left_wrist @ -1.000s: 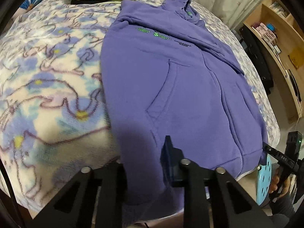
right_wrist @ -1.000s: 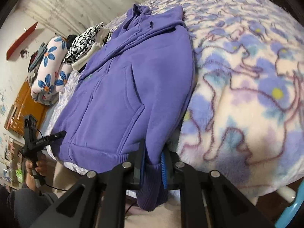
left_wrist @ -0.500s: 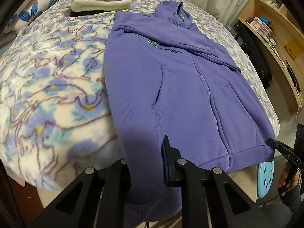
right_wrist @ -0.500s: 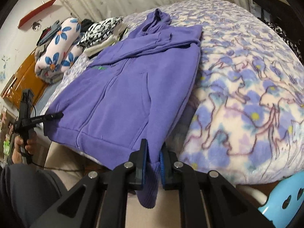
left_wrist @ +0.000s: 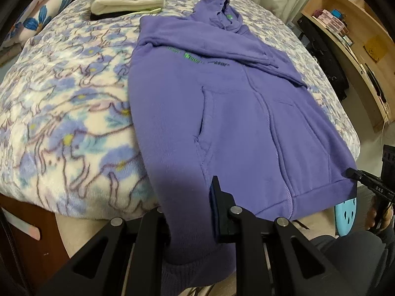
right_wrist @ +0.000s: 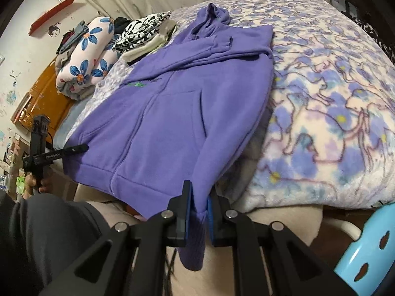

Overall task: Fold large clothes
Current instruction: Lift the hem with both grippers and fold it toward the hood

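Bed [left_wrist: 61, 113]: covered by a fleecy blanket with blue flowers; it fills most of both views.
Hoodie [left_wrist: 234, 113]: purple, with a zip, front pockets and small green print on the chest; it is laid face up across the middle of the frame, hood toward the top, sleeves folded over the chest, hem hanging off the near edge of the bed.
Handling: judged soft, thick and fairly heavy; it is likely to sag and drape between two holds, not slip. The ribbed hem corners are judged the best places to be gripped, since the whole width can be carried up toward the hood from there.
Folded pile [left_wrist: 128, 0]: cream and black-and-white clothes are stacked at the upper left.
Left gripper [left_wrist: 190, 212]: seen at the bottom centre, pinched on one hem corner.
Right gripper [right_wrist: 197, 212]: its blue pads are pressed together on the other hem corner, the rib hanging below.
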